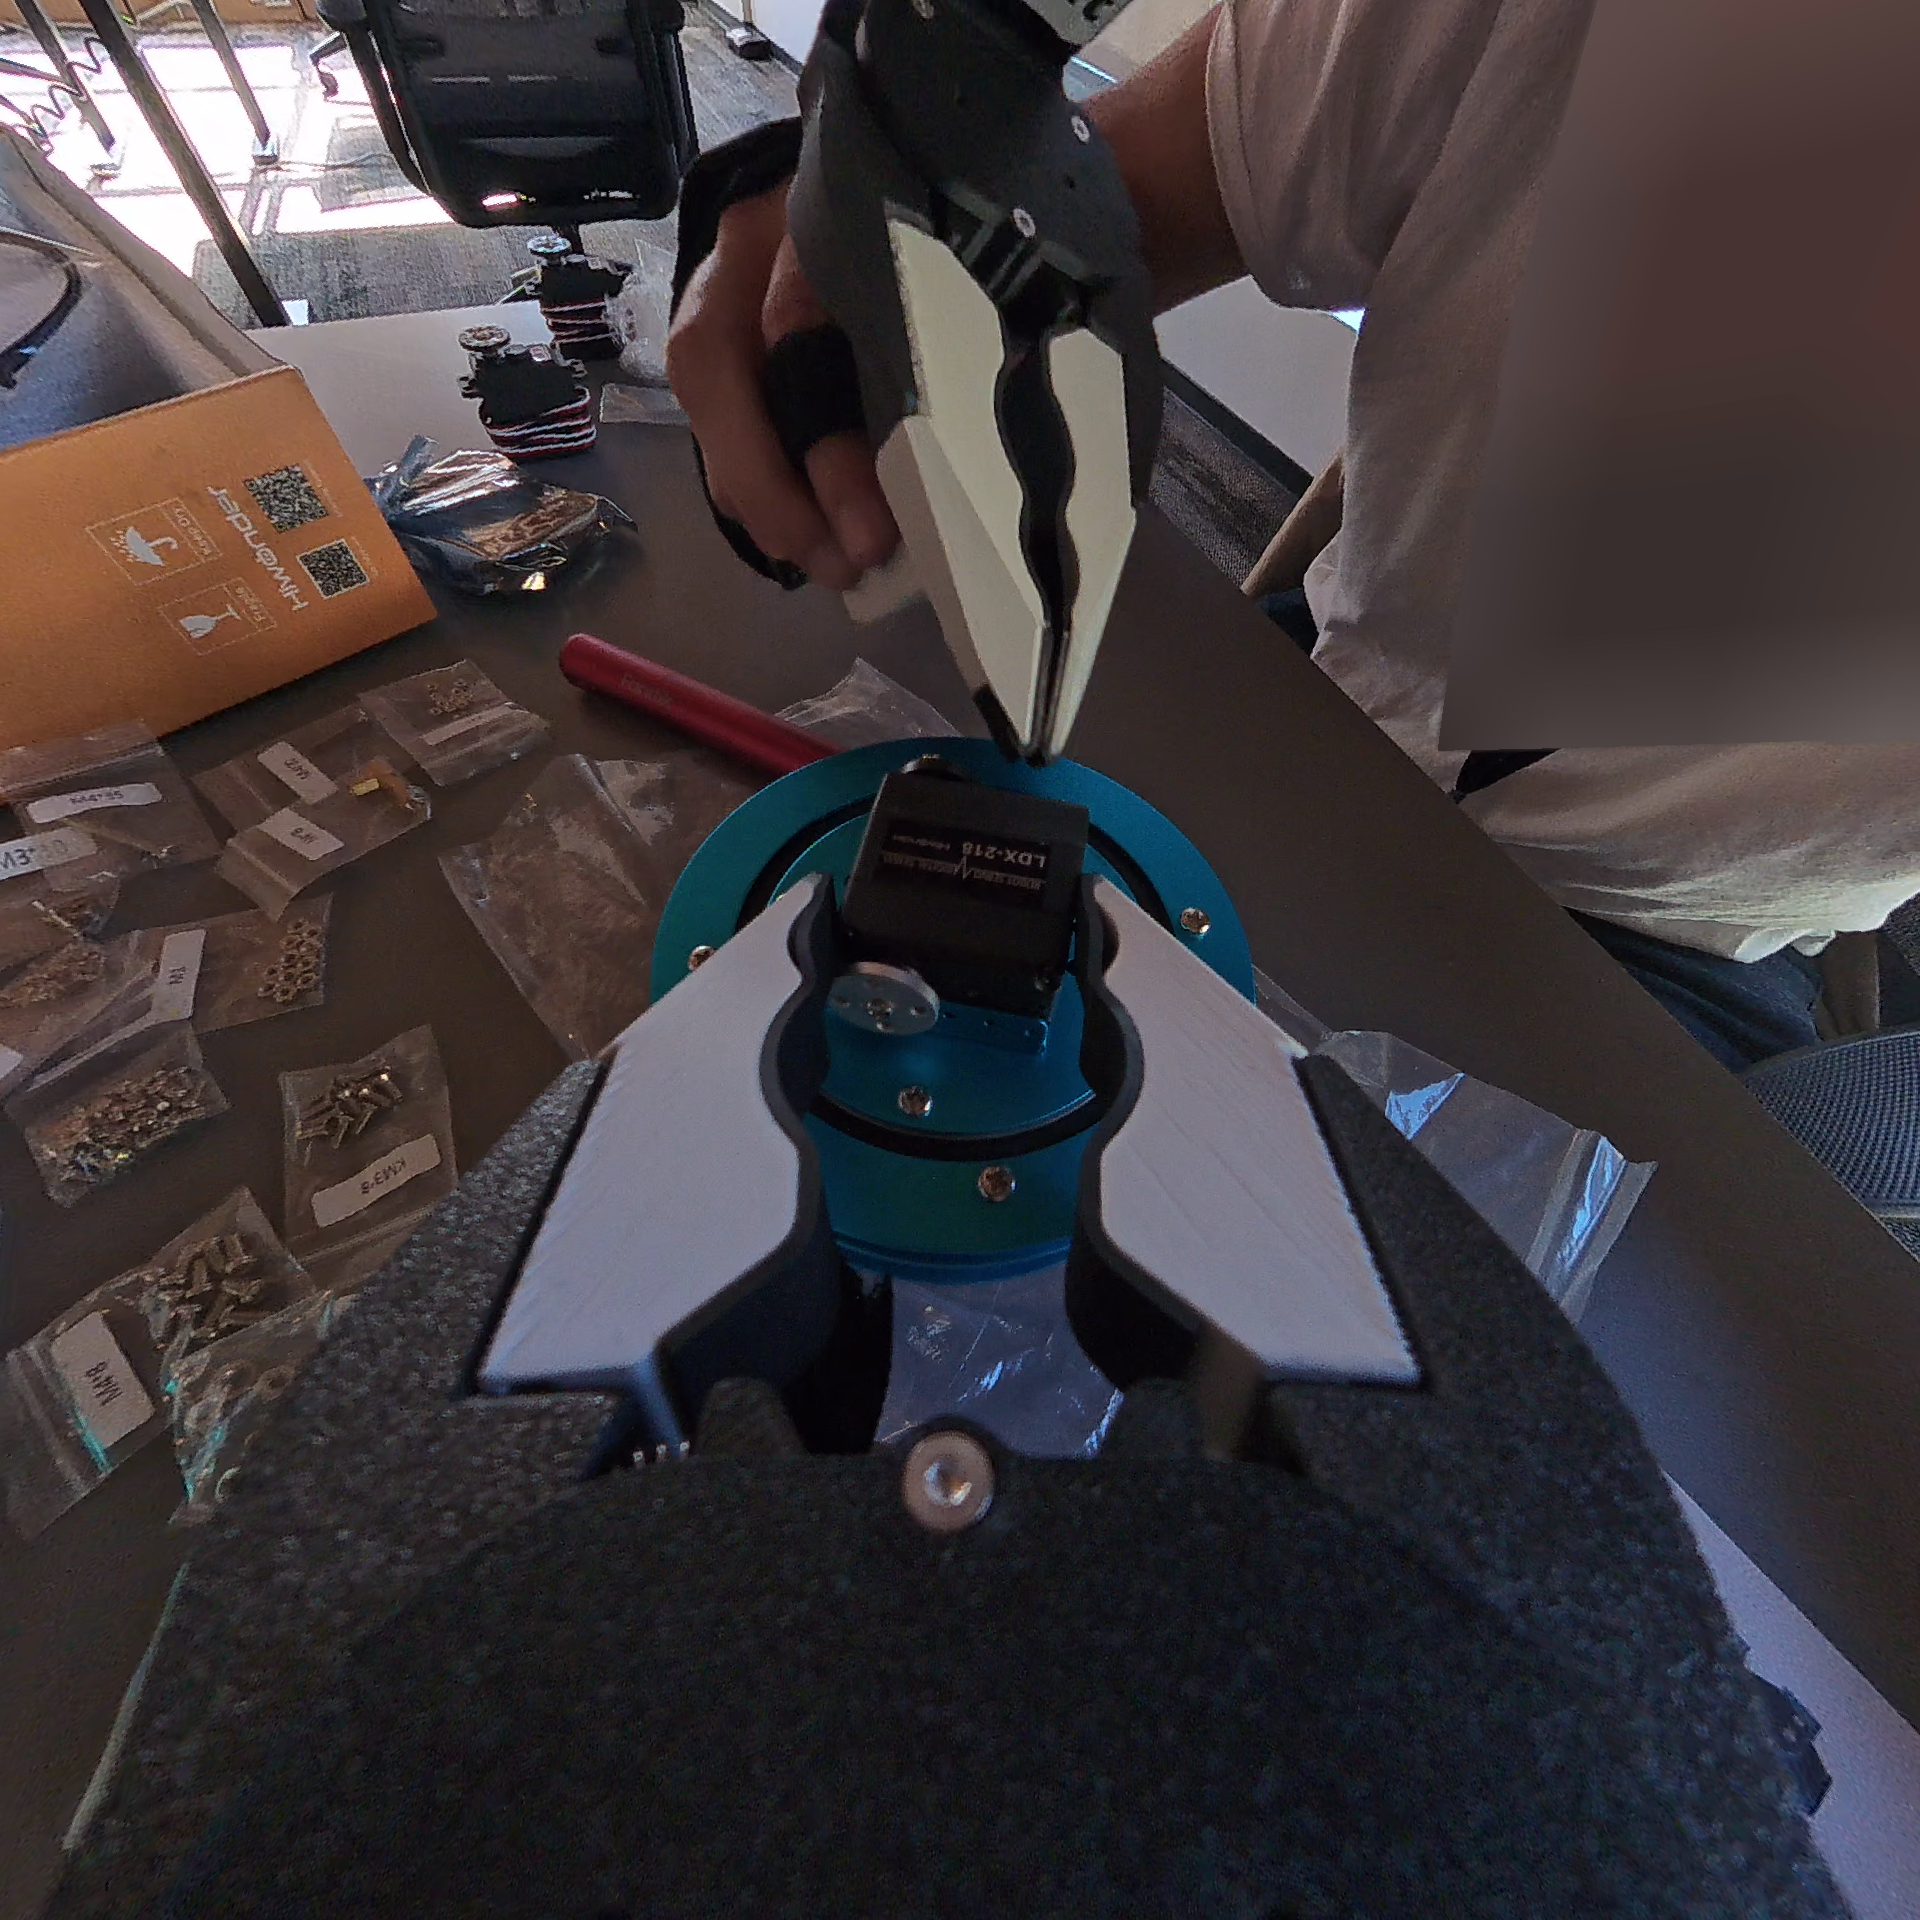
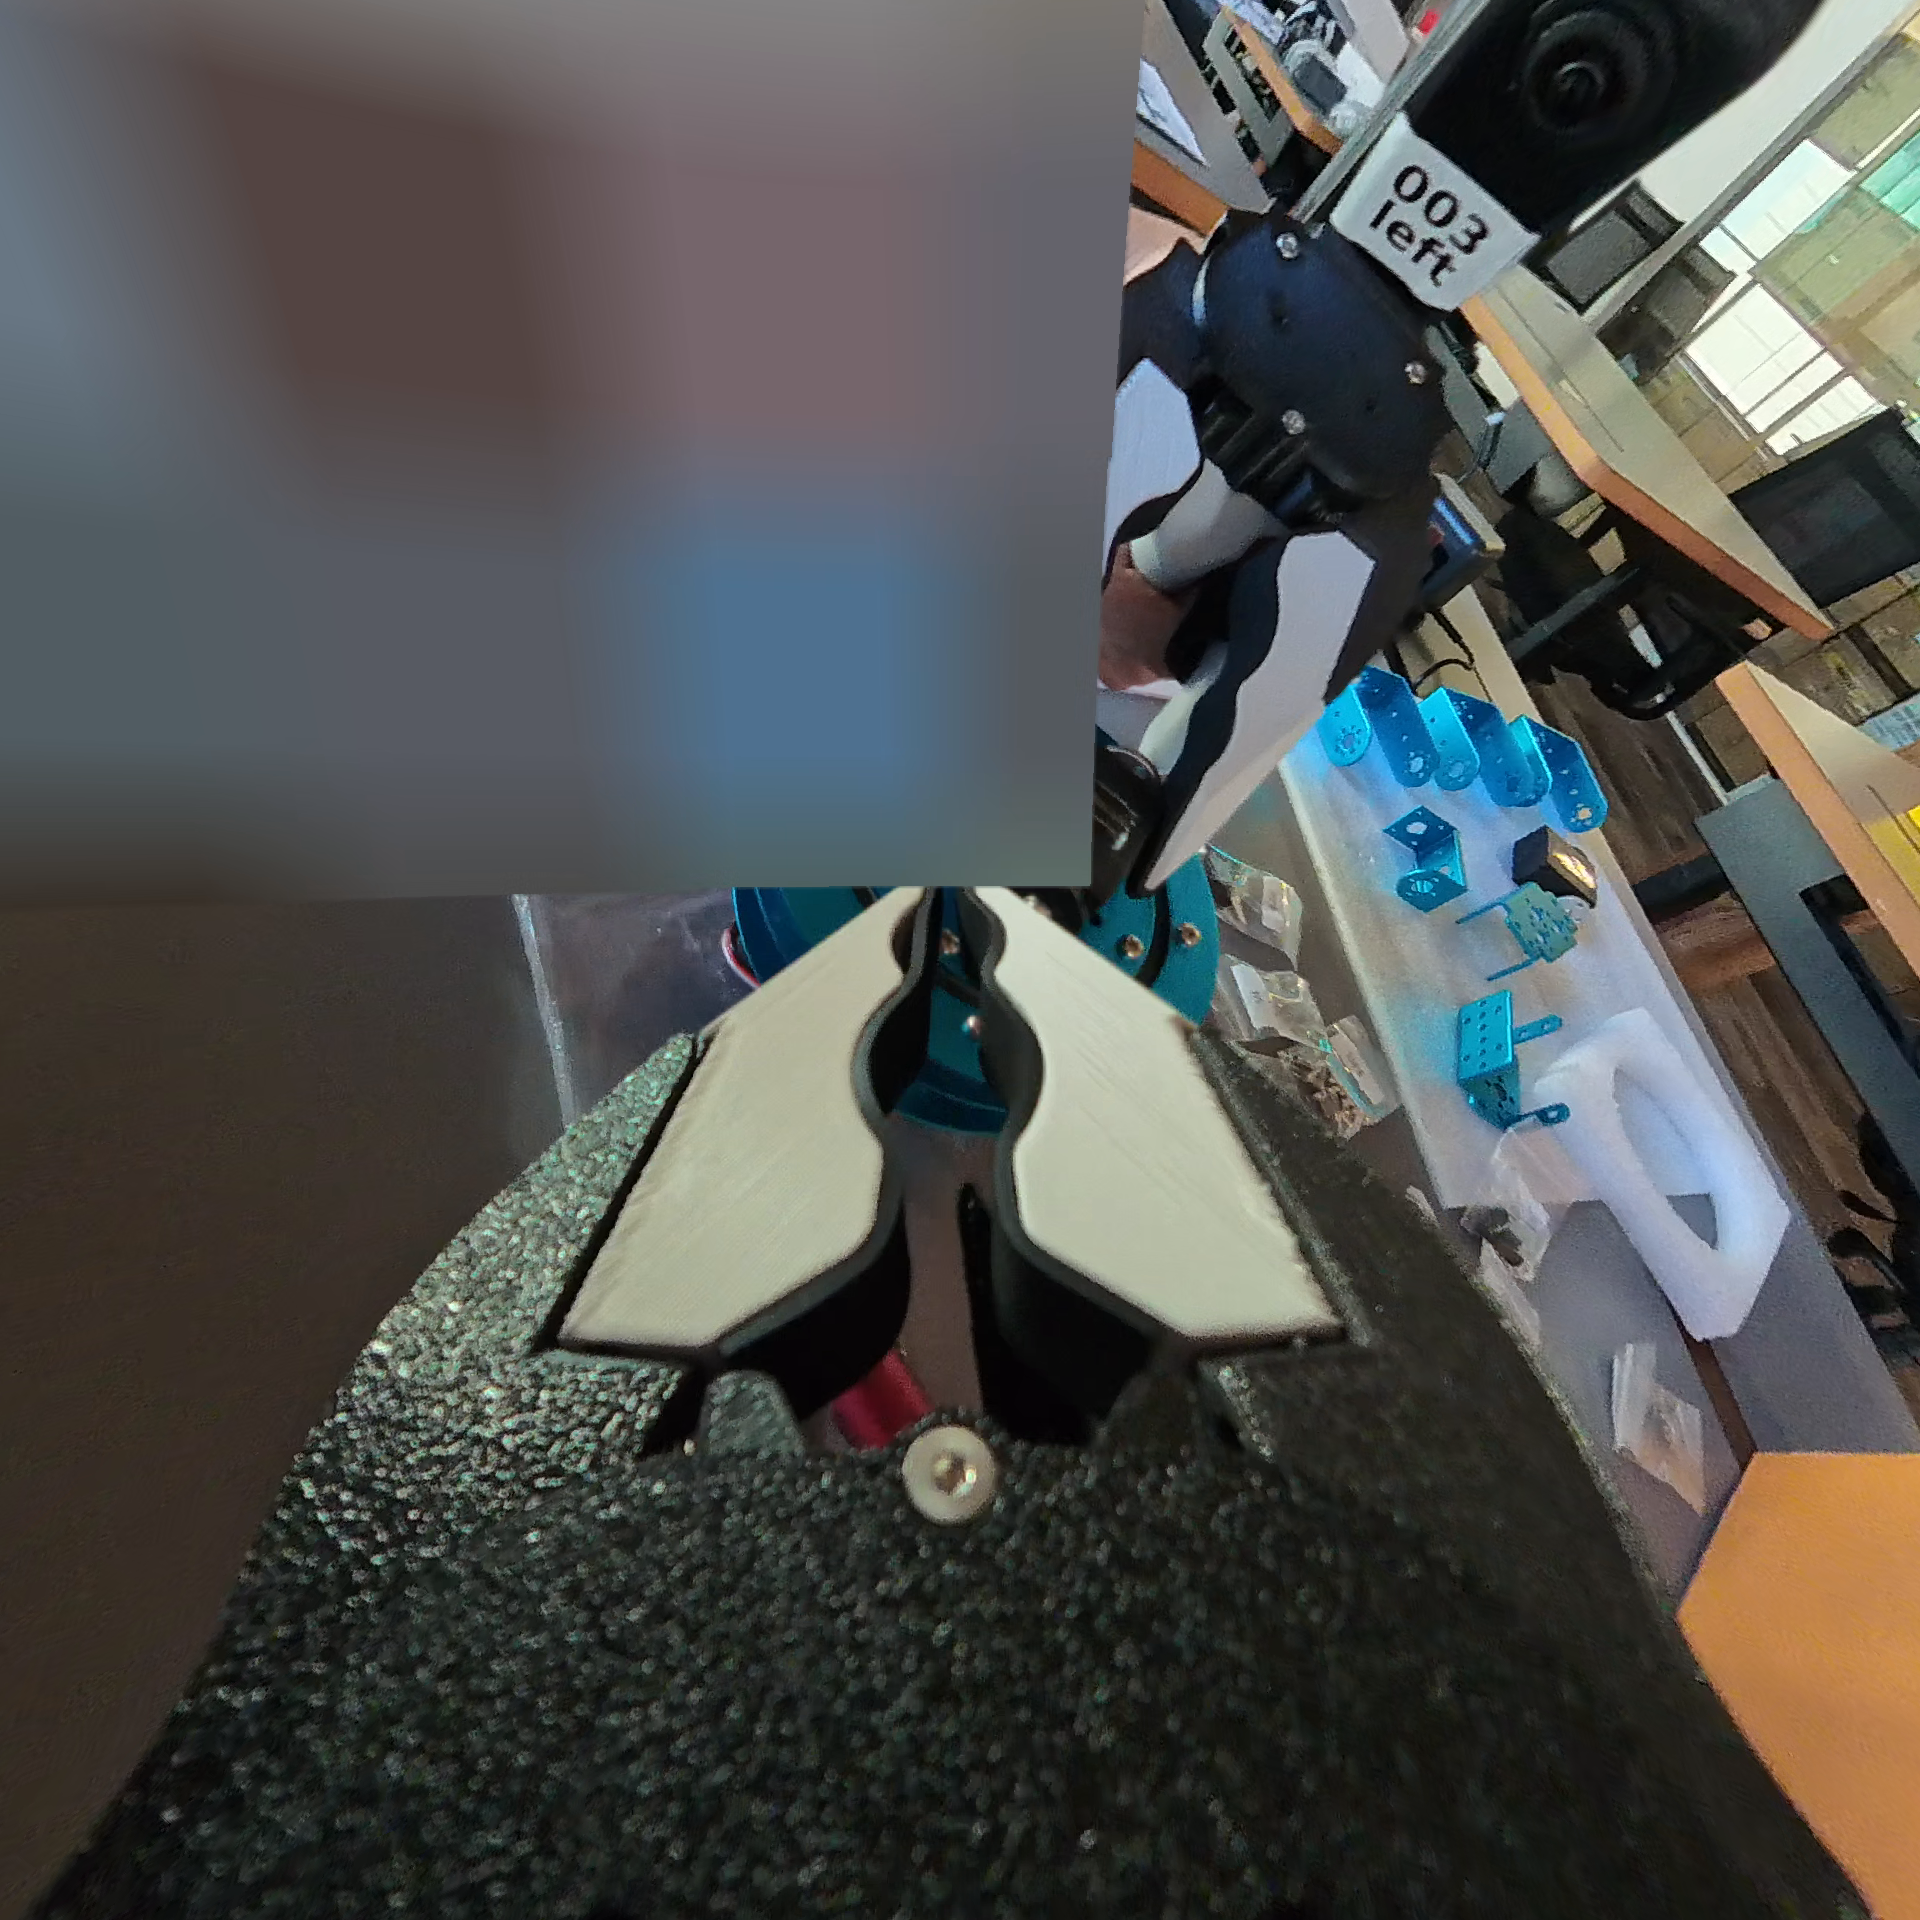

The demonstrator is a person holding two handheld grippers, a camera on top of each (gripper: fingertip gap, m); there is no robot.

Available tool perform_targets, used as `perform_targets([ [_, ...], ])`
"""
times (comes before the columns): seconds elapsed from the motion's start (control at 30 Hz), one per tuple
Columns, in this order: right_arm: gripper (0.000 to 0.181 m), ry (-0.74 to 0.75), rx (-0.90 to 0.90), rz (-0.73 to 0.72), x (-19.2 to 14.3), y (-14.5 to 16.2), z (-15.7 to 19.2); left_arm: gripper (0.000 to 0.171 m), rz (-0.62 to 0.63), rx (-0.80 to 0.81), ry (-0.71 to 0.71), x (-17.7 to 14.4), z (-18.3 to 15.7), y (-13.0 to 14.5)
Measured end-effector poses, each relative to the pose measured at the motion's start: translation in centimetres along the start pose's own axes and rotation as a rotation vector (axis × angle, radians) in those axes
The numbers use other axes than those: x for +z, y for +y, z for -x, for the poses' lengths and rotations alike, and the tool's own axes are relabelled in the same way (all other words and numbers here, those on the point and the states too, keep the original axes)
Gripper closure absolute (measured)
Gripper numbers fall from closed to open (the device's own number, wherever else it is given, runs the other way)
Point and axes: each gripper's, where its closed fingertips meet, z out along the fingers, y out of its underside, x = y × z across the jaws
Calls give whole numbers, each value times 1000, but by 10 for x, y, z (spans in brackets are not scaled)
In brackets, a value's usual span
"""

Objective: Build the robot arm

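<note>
Jaws of the left gripper (image 1: 956, 914) clamp a black servo (image 1: 961, 899) above a teal ring base (image 1: 707, 914) on the dark table (image 1: 1351, 831); the right gripper (image 1: 1029, 743), jaws pressed together, pokes the ring's far rim. Any slip could tilt the servo off its seat — or skid the base over the plastic bag (image 1: 1496, 1132) beneath. Screw packets (image 1: 364, 1127) and a red tool handle (image 1: 686, 707) lie nearby.

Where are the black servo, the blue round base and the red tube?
black servo (image 1: 961, 883): left wrist view, its labelled top face.
blue round base (image 1: 717, 904): left wrist view, left side of its rim.
red tube (image 1: 675, 701): left wrist view, middle of its length.
</note>
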Motion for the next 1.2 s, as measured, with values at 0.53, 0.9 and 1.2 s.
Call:
perform_targets([
  [0.53,156,-517,200,272,-44,85,16,126,2,-3,3,0,0,0],
  [0.9,155,-524,128,429,-34,119,26,125,3,-2,3,1,0,0],
  [1.2,148,-411,141,444,-38,107,22,125,3,-2,3,1,0,0],
])
